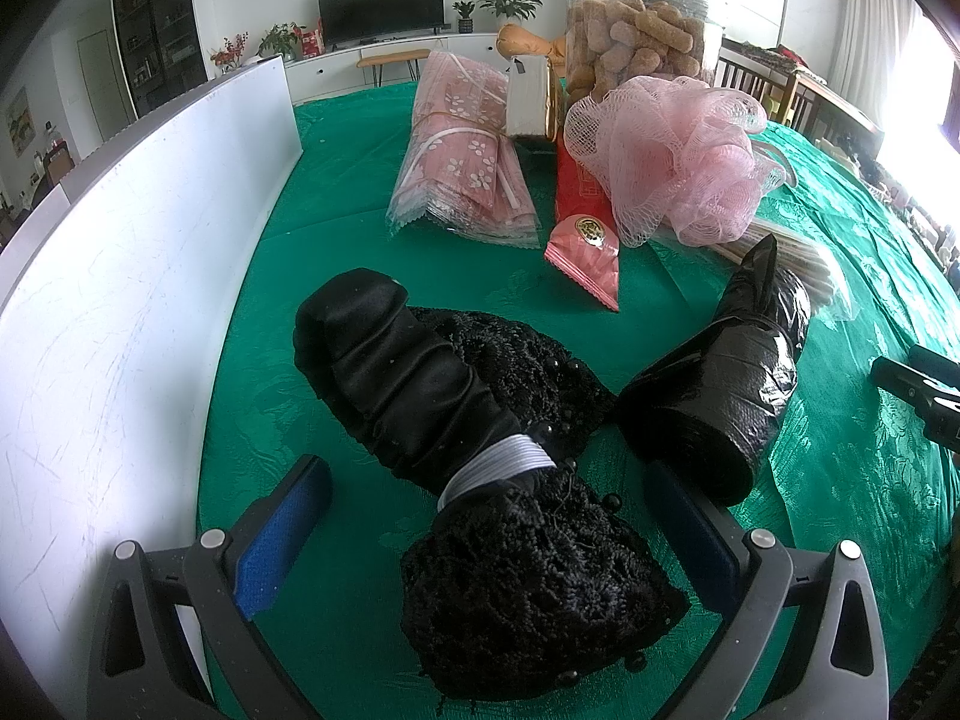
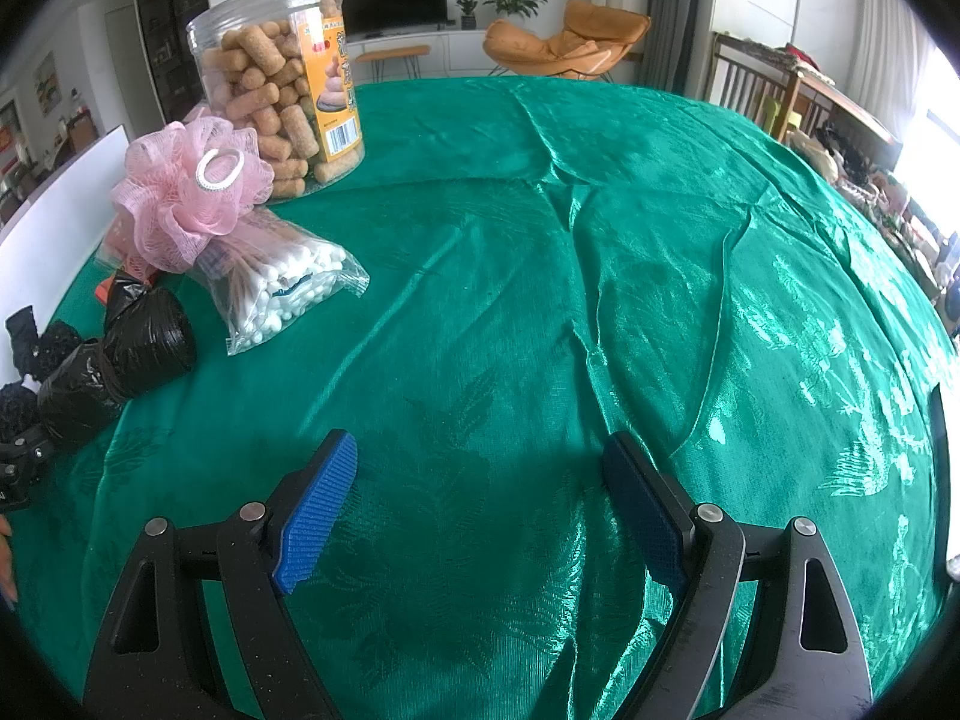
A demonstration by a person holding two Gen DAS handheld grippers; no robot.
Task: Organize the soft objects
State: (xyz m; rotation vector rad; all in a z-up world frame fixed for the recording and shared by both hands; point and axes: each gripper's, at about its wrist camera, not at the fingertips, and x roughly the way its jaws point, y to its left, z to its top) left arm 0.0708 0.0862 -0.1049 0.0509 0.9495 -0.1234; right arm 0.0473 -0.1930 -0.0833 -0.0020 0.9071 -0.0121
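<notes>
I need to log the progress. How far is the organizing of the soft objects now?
Nothing looks sorted yet. The pink mesh sponge, the black bag roll and the cotton swab bag lie mixed with the snack jar. In hand: the open left gripper surrounds the black lace hair piece, not gripped. The right gripper is open over bare cloth. All is left.

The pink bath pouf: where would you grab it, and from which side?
Pinch the pouf from above, across its gathered middle near the white loop: the mesh squashes easily, its top is clear, but a jar and a swab bag crowd its sides.
</notes>
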